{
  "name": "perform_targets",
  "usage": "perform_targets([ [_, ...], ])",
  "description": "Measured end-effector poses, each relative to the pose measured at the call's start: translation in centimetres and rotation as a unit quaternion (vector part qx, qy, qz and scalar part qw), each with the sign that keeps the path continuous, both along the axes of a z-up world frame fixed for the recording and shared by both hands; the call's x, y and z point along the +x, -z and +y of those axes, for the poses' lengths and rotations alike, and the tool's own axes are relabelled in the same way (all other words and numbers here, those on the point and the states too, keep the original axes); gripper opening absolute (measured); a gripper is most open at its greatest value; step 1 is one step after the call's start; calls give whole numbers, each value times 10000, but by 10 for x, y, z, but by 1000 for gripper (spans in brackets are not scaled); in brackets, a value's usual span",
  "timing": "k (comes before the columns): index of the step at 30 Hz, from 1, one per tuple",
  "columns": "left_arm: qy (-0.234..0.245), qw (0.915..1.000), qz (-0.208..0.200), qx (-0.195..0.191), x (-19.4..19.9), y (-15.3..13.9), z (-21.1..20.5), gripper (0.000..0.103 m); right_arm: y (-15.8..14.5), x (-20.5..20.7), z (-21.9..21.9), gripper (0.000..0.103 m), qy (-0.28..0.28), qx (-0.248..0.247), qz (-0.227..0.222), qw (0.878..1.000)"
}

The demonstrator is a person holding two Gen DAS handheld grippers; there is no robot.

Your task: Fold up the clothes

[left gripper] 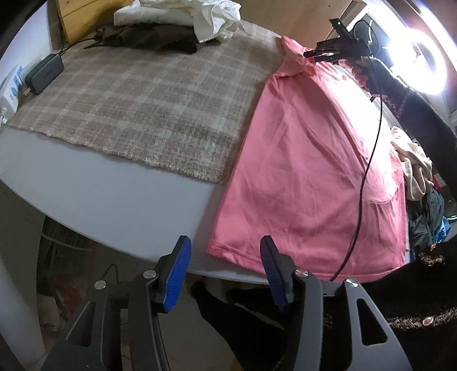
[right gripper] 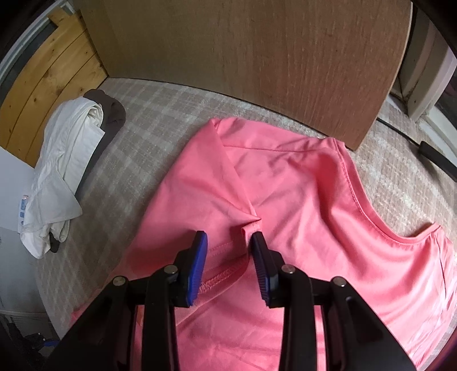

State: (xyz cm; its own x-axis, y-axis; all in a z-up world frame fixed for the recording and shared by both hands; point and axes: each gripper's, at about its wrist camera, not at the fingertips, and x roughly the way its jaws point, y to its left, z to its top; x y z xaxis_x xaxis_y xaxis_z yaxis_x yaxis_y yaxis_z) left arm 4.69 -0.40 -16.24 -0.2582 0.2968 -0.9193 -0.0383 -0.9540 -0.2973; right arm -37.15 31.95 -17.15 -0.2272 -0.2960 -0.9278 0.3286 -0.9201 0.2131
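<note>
A pink T-shirt [left gripper: 308,159] lies flat along the right side of the white table [left gripper: 114,199], its hem toward me. In the left wrist view my left gripper [left gripper: 225,239] hovers open just off the table's near edge, by the hem's left corner, holding nothing. My right gripper [left gripper: 322,52] is at the shirt's far end, held by a hand in a dark sleeve. In the right wrist view the right gripper [right gripper: 228,235] stands open low over the pink T-shirt [right gripper: 300,194], with a bunched sleeve hem [right gripper: 222,275] between its blue pads [right gripper: 198,265].
A plaid mat [left gripper: 137,108] covers the table's middle. White and dark brown garments [left gripper: 177,20] are stacked at the back, beside a black power brick [left gripper: 44,72]. A ring light [left gripper: 417,54], a hanging black cable [left gripper: 368,159] and a heap of clothes [left gripper: 420,182] sit right. A wooden board [right gripper: 257,57] stands behind.
</note>
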Motion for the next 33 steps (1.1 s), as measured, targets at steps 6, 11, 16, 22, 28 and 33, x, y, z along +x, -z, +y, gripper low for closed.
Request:
perform_targets([
  [6, 2, 9998, 96, 185, 3, 6, -6, 38, 0, 2, -2, 5, -4, 17, 135, 9999],
  [11, 70, 9992, 398, -13, 3, 7, -2, 1, -7, 3, -2, 4, 81, -46, 305, 9995],
  [16, 323, 9963, 784, -149, 2, -16, 16, 1, -10, 2, 0, 4, 159, -90, 359, 9992],
  [22, 1198, 9874, 1009, -201, 12, -49, 64, 1, -24, 9, 14, 3, 210, -63, 494, 9985],
  [28, 2366, 9672, 921, 67, 35, -58, 140, 1, -56, 18, 84, 3, 638, -12, 738, 9952],
  [33, 2403, 9700, 352, 132, 28, -25, 160, 2, -52, 26, 99, 4, 750, 71, 593, 9954],
])
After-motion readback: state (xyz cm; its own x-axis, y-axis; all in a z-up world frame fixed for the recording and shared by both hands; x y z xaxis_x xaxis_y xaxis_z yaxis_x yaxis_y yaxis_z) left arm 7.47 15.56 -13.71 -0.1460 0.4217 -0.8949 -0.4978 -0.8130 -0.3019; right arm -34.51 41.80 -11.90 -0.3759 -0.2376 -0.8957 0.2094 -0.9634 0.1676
